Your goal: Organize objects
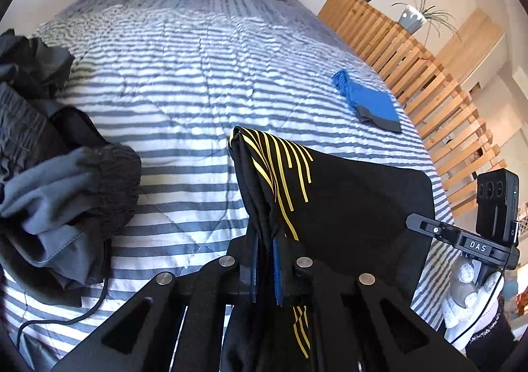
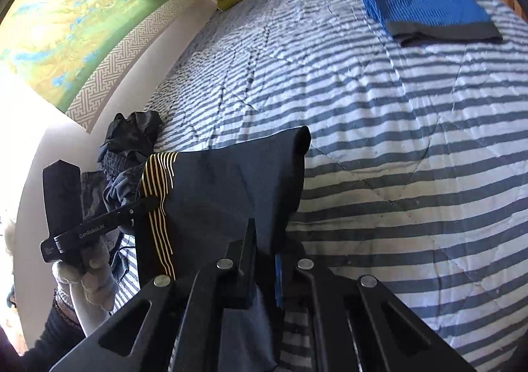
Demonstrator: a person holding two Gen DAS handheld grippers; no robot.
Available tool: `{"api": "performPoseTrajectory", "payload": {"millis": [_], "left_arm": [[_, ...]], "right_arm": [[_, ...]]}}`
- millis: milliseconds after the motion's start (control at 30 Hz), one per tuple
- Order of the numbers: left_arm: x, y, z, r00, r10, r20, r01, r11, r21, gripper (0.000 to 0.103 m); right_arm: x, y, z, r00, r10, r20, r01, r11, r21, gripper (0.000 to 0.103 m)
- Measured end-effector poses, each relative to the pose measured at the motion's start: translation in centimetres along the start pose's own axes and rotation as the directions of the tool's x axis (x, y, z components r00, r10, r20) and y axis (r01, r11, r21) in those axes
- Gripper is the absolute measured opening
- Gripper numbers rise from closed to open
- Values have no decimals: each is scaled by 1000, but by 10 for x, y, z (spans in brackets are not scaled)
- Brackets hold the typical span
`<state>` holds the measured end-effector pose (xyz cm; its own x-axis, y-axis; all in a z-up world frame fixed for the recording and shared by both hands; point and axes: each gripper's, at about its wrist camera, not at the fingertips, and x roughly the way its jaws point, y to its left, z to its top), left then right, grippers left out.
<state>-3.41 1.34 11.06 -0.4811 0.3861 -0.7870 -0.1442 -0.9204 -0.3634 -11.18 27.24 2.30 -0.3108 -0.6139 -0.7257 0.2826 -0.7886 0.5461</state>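
With both grippers' fingers pinching the black garment [image 1: 346, 194], keep its top edge taut and level above the bed [image 1: 184, 81].

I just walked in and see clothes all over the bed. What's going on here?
A person is sorting laundry with two handheld grippers. The left gripper and the right gripper are both shut on a black garment with yellow stripes, held above the striped bedspread. A folded blue garment lies aside; a dark pile waits.
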Motion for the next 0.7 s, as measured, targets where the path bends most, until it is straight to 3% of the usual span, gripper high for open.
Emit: {"api": "performPoseTrajectory", "payload": {"millis": [267,500,700], "left_arm": [[-68,-72,19,990,-55,131,41,993,108,6],[-83,-158,40,977,-43,209,-8,972,234,6],[-78,-222,60,966,-60,251,-27,944,328,6]], "right_arm": [[-107,29,4,981,-30,193,44,997,-70,6],[-191,42,15,938,-100,332,147,982,-120,6],[-239,35,30,896,-167,411,236,964,-121,6]]}}
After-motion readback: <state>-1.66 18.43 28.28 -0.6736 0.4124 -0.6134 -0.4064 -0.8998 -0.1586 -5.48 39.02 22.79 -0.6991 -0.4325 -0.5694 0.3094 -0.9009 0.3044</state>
